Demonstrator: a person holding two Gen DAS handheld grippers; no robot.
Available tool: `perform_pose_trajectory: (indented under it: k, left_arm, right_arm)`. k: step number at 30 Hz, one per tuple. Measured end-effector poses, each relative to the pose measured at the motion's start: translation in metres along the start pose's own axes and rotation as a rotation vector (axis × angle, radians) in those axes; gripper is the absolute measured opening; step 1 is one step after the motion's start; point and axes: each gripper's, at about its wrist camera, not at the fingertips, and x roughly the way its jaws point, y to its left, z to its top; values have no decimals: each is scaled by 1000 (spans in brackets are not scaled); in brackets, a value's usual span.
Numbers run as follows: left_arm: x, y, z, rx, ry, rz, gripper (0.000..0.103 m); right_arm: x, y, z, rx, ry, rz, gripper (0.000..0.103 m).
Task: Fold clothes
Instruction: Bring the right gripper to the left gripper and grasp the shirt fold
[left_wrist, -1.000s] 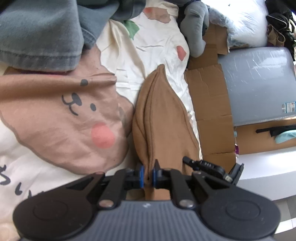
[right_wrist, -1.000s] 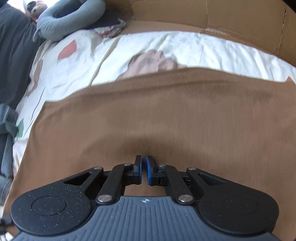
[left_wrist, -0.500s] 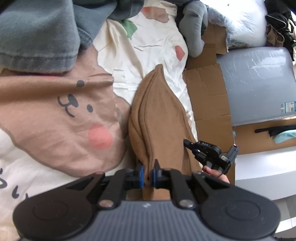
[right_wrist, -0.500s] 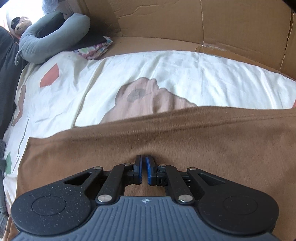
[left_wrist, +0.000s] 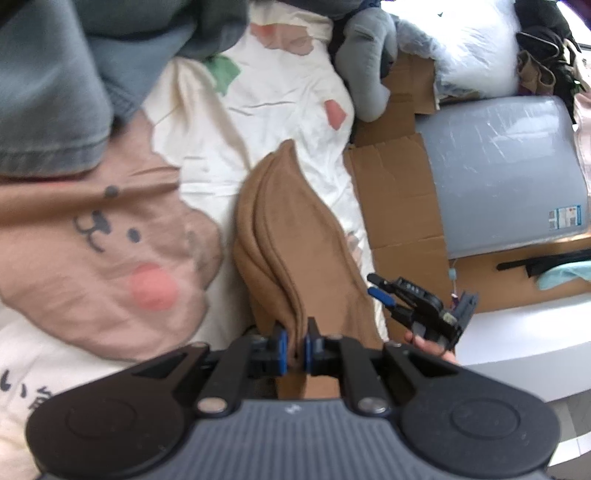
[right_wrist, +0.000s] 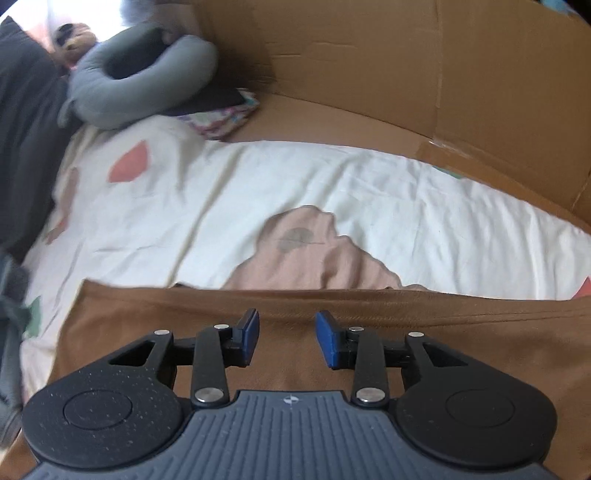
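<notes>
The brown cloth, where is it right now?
In the left wrist view the brown cloth lies folded mid-frame on the white bedsheet, pinched by the left gripper, with the bear print to its left.

A: Where does the left wrist view look from?
B: From behind the left gripper (left_wrist: 294, 349), facing along the brown garment (left_wrist: 295, 240) across the bed sheet (left_wrist: 280, 92).

A: And the right wrist view?
B: Low and close over that garment (right_wrist: 295, 369), behind the right gripper (right_wrist: 286, 338), facing the cardboard wall (right_wrist: 369, 55).

A: Shared coverage?
B: Garment, sheet (right_wrist: 258, 184), and the right gripper (left_wrist: 413, 299).
</notes>
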Motion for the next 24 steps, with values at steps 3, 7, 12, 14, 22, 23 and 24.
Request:
perform_pose_trajectory:
  k: [3, 7, 12, 14, 22, 23, 24]
  left_arm:
    - [4, -12, 1, 13, 3, 14, 9]
    - [12, -23, 1, -12, 23, 63, 9]
    - [19, -39, 6, 4, 57, 95, 9]
    - [19, -43, 8, -5, 62, 101, 9]
    - [22, -56, 5, 0, 103, 161, 9]
    - [24, -58, 5, -1, 109, 165, 9]
    - [25, -60, 4, 1, 114, 167, 9]
  right_arm:
    - [-20, 8, -5, -55, 16, 35, 41]
    - [-48, 30, -27, -137, 49, 120, 41]
    - [-76, 62, -63, -206, 68, 226, 44]
    - [-82, 74, -76, -230, 76, 256, 44]
    - [-105, 113, -112, -307, 65, 396, 45]
    - [-108, 117, -116, -313, 64, 415, 46]
    - [-110, 121, -119, -322, 64, 431, 49]
